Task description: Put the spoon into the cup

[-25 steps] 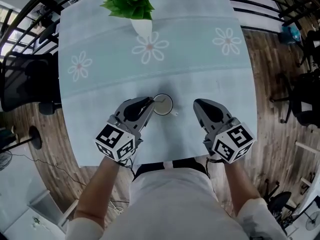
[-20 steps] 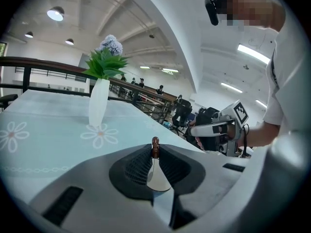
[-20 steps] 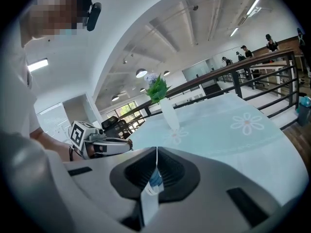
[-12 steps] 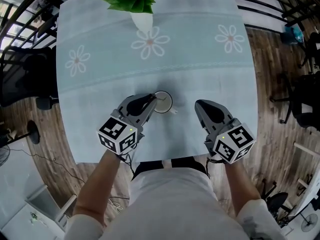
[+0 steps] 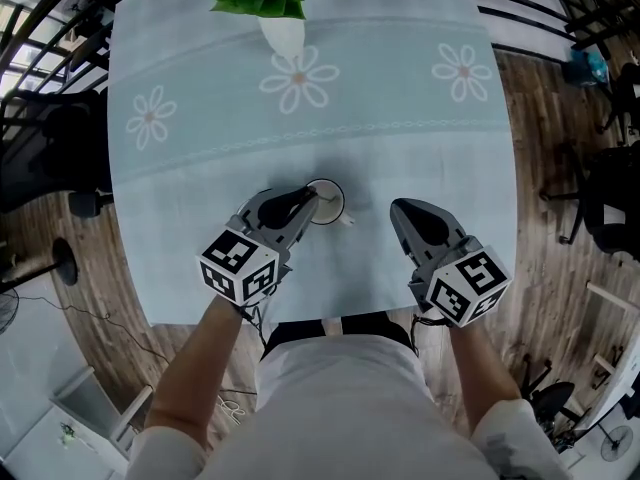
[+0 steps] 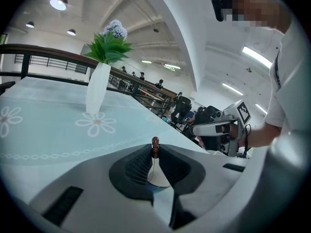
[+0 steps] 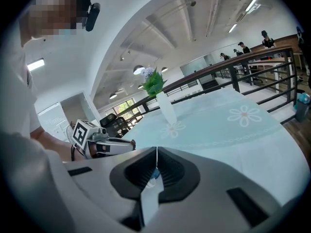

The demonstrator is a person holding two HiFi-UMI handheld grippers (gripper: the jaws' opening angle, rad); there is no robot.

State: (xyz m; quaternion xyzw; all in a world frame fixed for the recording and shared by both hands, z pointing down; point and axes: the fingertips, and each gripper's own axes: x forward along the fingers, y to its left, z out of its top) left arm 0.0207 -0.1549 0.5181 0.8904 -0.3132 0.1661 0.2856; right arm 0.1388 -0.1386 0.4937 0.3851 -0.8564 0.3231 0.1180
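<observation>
A white cup (image 5: pixel 328 203) stands on the pale blue tablecloth (image 5: pixel 200 218), near the table's front edge. My left gripper (image 5: pixel 308 200) is at the cup's left rim, shut on the spoon. In the left gripper view only the spoon's small brown end (image 6: pixel 155 141) sticks up between the jaw tips of that gripper (image 6: pixel 155 150). Something white, probably the cup (image 6: pixel 158 174), shows through the gap below. My right gripper (image 5: pixel 397 208) hovers to the right of the cup, apart from it. The right gripper's jaws (image 7: pixel 156 152) are shut with nothing between them.
A white vase with a green plant (image 5: pixel 281 23) stands at the table's far edge, also seen as the vase (image 6: pixel 97 89) and the vase (image 7: pixel 167 108). Flower prints dot the cloth. Black chairs (image 5: pixel 45 158) and a wooden floor surround the table.
The left gripper with the spoon has sunk a little at the cup's rim. The right gripper has hardly shifted. The cup has stayed put.
</observation>
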